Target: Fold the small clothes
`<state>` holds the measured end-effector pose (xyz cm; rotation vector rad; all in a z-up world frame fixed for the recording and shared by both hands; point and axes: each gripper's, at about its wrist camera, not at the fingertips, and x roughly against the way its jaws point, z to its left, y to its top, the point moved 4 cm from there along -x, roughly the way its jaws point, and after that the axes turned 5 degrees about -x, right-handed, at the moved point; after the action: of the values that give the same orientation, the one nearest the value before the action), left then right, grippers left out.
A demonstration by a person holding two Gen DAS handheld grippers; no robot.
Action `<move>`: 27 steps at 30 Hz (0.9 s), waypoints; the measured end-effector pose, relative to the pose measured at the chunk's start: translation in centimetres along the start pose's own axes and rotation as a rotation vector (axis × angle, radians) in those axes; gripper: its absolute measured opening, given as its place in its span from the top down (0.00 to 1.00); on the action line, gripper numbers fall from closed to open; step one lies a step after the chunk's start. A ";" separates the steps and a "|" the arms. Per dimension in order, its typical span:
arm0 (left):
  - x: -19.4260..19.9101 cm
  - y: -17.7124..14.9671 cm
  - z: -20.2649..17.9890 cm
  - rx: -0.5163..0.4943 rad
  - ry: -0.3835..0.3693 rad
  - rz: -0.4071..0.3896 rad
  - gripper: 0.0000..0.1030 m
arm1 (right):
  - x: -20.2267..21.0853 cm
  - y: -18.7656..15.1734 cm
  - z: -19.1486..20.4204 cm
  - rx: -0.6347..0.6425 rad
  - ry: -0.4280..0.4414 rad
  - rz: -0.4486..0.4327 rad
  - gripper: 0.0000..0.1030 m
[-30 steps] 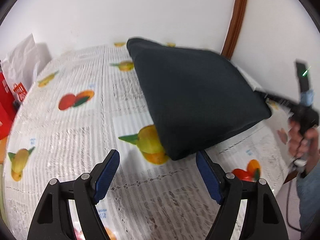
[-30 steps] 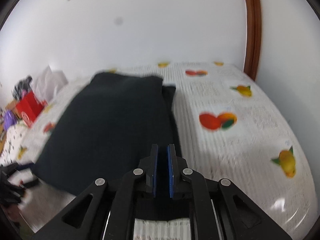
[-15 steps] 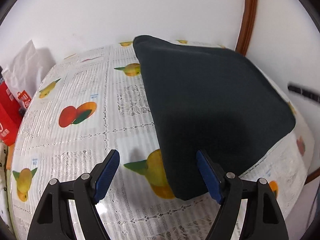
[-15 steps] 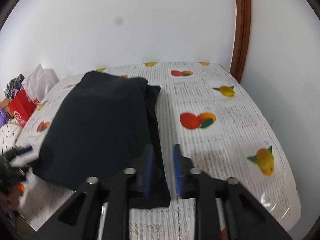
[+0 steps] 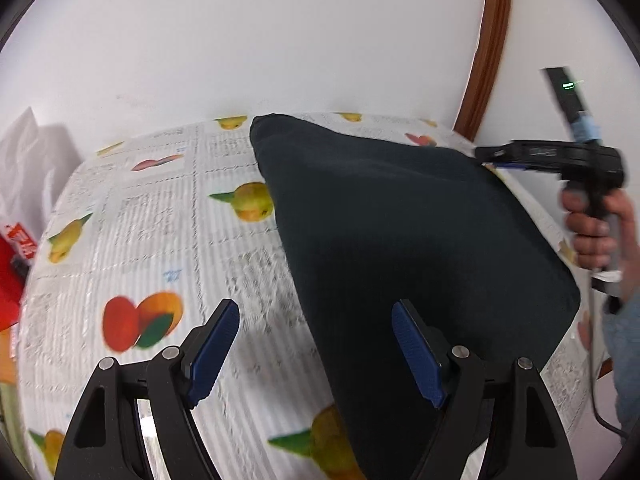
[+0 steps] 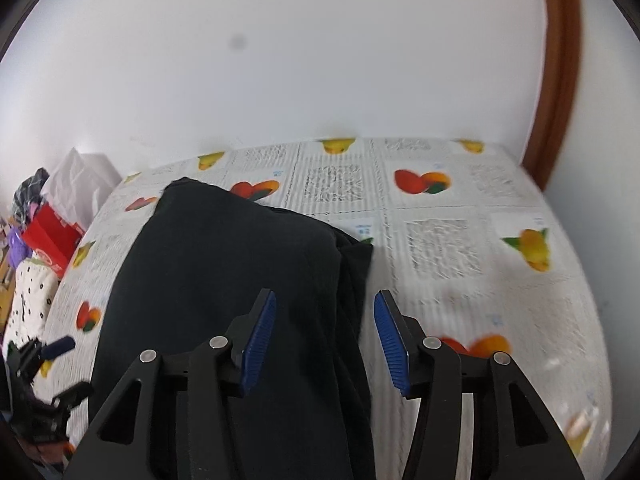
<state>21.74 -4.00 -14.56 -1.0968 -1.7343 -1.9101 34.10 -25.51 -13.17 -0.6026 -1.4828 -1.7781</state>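
A folded black garment [image 5: 404,236] lies flat on the fruit-print tablecloth [image 5: 152,216]. My left gripper [image 5: 316,344] hovers open above the garment's left edge, with nothing pinched between its blue pads. In the right wrist view the same garment [image 6: 224,280] fills the lower left, a second layer showing along its right edge. My right gripper [image 6: 325,334] hangs over that right edge; its jaws are opening and the pads do not press the cloth. A hand holds the right gripper [image 5: 490,156] beyond the garment's far right side in the left wrist view.
A white wall stands close behind the table, with a brown door frame [image 5: 488,52] at the right corner. Red boxes [image 6: 50,236], white bags and spotted cloth [image 6: 28,300] pile up past the table's left end. The left gripper [image 6: 52,364] shows at the lower left.
My right gripper let go of the garment's edge, opened and drew back upward. My left gripper moved forward along the garment's left edge, staying open.
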 end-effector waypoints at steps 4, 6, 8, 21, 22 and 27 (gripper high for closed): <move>-1.6 0.6 -0.3 -0.025 -0.048 0.021 0.25 | -4.1 1.3 -0.3 -0.064 0.053 0.082 0.51; -2.5 0.7 -0.5 -0.030 -0.060 0.039 0.23 | -5.7 1.8 -0.6 -0.128 0.098 0.125 0.51; -3.6 0.5 -0.4 -0.011 -0.073 0.081 0.22 | -6.7 2.6 -0.8 -0.182 0.147 0.143 0.62; -4.0 -0.4 -0.5 0.035 -0.115 0.108 0.23 | -7.5 3.1 -0.9 -0.029 0.084 0.028 0.92; -3.9 -0.5 -0.5 0.039 -0.114 0.107 0.23 | -6.9 3.3 -0.9 -0.033 0.084 0.025 0.90; -3.0 -1.1 -0.6 0.046 -0.112 0.103 0.23 | -1.5 2.8 -2.7 -0.082 0.079 -0.023 0.75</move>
<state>22.71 -5.04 -17.42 -1.2718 -1.7346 -1.7706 37.44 -27.99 -13.13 -0.5519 -1.3738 -1.8664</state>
